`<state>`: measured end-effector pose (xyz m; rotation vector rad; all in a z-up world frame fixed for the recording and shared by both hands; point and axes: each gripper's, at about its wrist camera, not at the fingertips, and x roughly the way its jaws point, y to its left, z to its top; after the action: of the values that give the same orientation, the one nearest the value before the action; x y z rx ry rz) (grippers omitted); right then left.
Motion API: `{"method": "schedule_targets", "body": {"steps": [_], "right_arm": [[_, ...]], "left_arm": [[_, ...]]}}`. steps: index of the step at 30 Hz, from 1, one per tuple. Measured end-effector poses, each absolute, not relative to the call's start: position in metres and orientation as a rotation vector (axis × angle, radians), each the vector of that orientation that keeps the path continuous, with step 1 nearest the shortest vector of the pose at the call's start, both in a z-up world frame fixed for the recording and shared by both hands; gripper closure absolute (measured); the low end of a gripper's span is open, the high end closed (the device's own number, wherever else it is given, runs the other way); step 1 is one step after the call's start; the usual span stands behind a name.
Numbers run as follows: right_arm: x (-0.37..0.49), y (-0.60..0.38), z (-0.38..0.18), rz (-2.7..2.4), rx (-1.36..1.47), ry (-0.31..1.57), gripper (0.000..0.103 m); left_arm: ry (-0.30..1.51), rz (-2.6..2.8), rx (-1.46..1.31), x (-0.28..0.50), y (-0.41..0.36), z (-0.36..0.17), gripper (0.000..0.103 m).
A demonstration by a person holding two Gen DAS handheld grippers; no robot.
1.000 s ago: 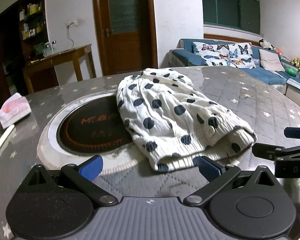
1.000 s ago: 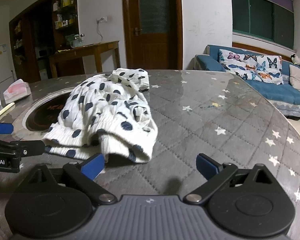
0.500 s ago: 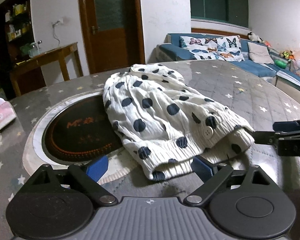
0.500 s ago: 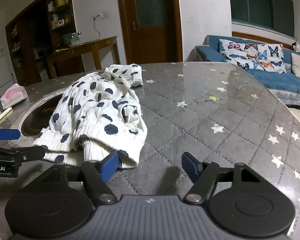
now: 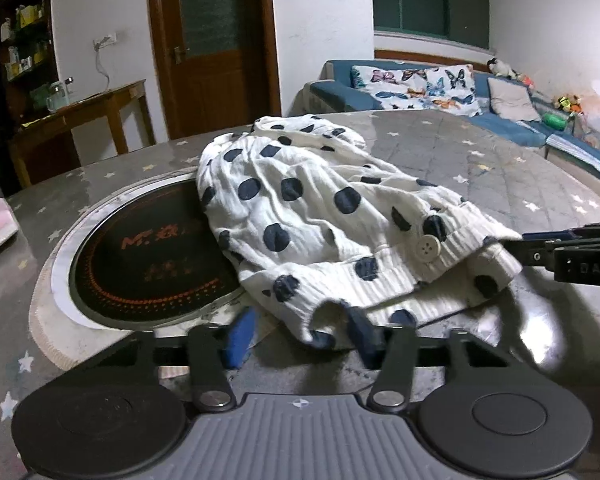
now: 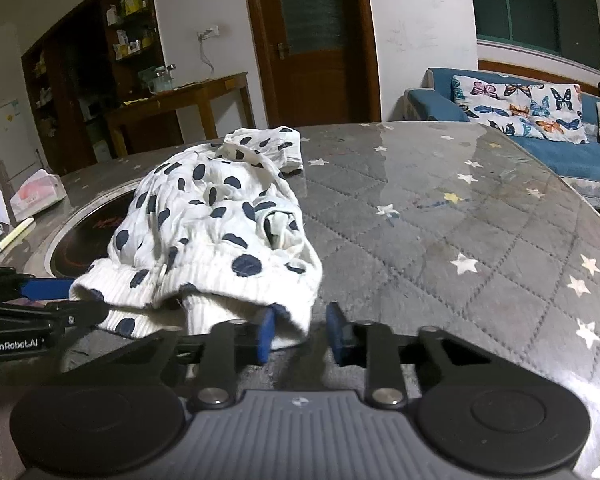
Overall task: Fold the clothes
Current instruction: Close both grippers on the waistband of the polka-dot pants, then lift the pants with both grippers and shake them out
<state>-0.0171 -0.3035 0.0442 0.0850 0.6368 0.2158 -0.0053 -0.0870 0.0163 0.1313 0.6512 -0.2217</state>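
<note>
Nearest in the left wrist view, the left gripper (image 5: 302, 330) has its blue-padded jaws partly drawn in around the near left corner of a ribbed hem, with a gap between them, so they look parted rather than clamped. In the right wrist view, the right gripper (image 6: 300, 330) stands the same way at the near right corner of that hem: jaws apart, one pad just touching the cloth edge, the other over bare tabletop.

The hem belongs to a white polka-dot cardigan (image 5: 320, 216), lying in a loose, rumpled heap on the grey star-print table (image 6: 460, 240), its left side draped over the round induction hob (image 5: 140, 256) set into the table. A pale button (image 5: 426, 247) sits on the ribbed band near the front.

The knit looks light, soft and limp; it will sag and bunch when lifted, not hold a crease by itself. The ribbed hem is the thickest, firmest part, so its two near corners seem the soundest places to pinch. The glossy table cover may let the cloth slide.

Farther off, at the far end of the heap, a sleeve cuff (image 6: 284, 148) pokes out. Whether the heap is unfolded or part-folded cannot be told.
</note>
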Motion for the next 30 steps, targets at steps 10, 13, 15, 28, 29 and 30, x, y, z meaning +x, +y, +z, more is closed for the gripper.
{"method": "schedule_targets", "body": {"steps": [10,13,15,28,29,30], "right_arm": [[-0.043,-0.298,0.065,0.265,0.000,0.608,0.099],[-0.060,-0.293,0.073,0.312,-0.042,0.610,0.099],[-0.071,-0.290,0.078,0.342,-0.070,0.611,0.099],[-0.129,-0.288,0.096,0.578,-0.200,0.727,0.093],[-0.128,-0.291,0.098,0.592,-0.197,0.737,0.092],[-0.126,-0.294,0.103,0.602,-0.189,0.740,0.092]], "left_arm": [[0.572,-0.197,0.107,-0.027,-0.070,0.044,0.096],[0.548,-0.201,0.118,-0.043,-0.062,0.055,0.097],[0.544,-0.206,0.126,-0.053,-0.058,0.060,0.097],[0.678,-0.307,0.121,-0.119,-0.025,0.050,0.091],[0.687,-0.313,0.123,-0.122,-0.023,0.049,0.090],[0.689,-0.318,0.125,-0.124,-0.020,0.050,0.090]]}}
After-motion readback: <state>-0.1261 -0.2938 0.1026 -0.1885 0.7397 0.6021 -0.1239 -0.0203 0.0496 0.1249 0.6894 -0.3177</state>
